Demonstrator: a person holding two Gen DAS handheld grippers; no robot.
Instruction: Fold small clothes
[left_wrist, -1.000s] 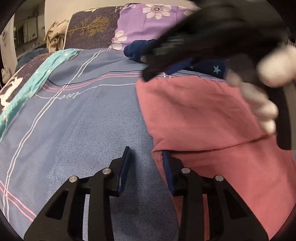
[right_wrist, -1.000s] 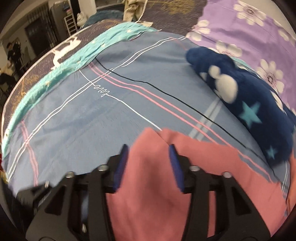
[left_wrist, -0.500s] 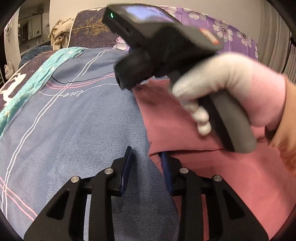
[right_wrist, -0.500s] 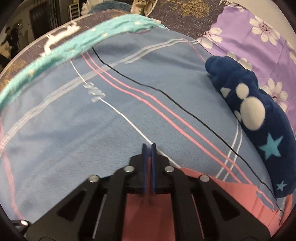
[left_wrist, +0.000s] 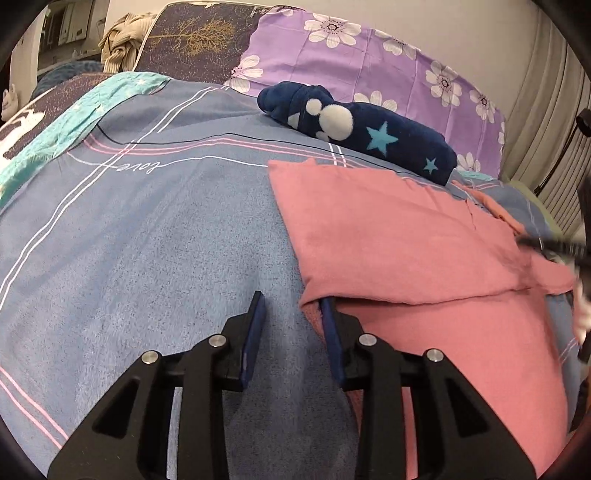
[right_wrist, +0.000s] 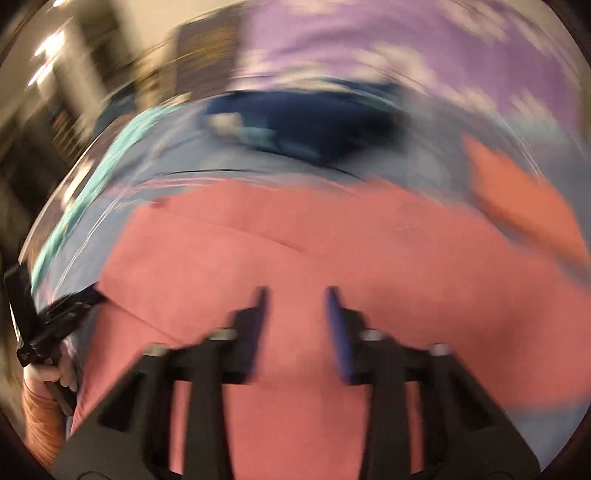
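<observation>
My left jaws (left_wrist: 291, 314) are apart, low on the bed (left_wrist: 155, 240). The pink cloth (left_wrist: 399, 229) lies just to their right, one flap already folded over, its edge touching my right-hand finger. My right jaws (right_wrist: 295, 310) are apart too, above the pink cloth, holding nothing. One fold looks done. More folds are left, I think.

Right wrist view: wholly motion-blurred.
Pink garment (left_wrist: 406, 229): near edge cut off by frame.
Right tool (left_wrist: 554, 247): blurred, mostly cut off beside garment.
</observation>
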